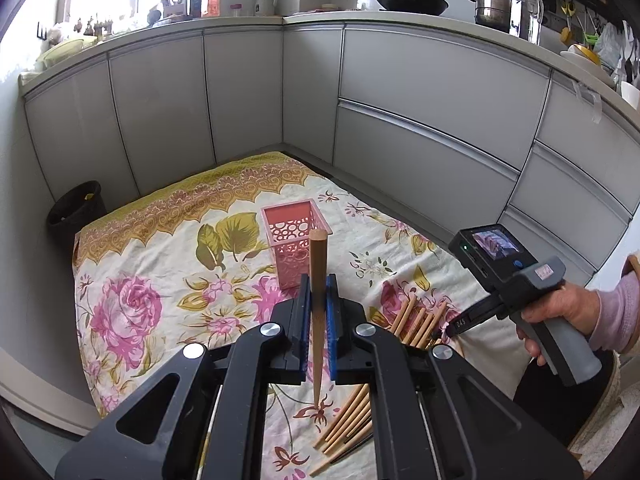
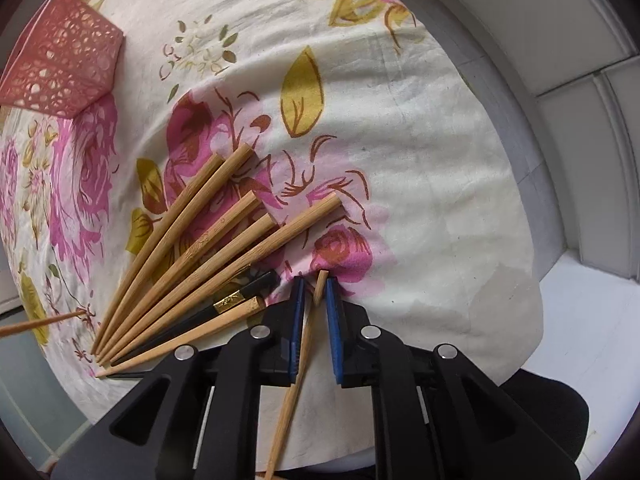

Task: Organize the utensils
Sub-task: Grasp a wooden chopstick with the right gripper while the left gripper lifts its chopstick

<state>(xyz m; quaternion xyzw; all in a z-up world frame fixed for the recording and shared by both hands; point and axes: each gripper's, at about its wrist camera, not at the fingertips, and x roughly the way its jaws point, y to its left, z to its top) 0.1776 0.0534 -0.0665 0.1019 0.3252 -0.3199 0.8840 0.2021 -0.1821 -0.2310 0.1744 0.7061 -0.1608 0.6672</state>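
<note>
My left gripper (image 1: 319, 286) is shut on a wooden chopstick (image 1: 318, 264) and holds it upright, tip down, just in front of the pink perforated holder (image 1: 294, 240). My right gripper (image 2: 316, 286) has its jaws around another wooden chopstick (image 2: 308, 332); a small gap shows on the right side, so its grip is unclear. A fan of several wooden chopsticks (image 2: 192, 256) and one black chopstick (image 2: 224, 304) lies on the floral cloth (image 2: 360, 80) just left of the right gripper. The pile also shows in the left wrist view (image 1: 420, 320).
The pink holder stands at the upper left in the right wrist view (image 2: 60, 68). Grey kitchen cabinets (image 1: 420, 100) surround the cloth-covered surface. A black bin (image 1: 76, 212) stands on the floor at the left. The right hand-held gripper (image 1: 520, 280) shows at the right.
</note>
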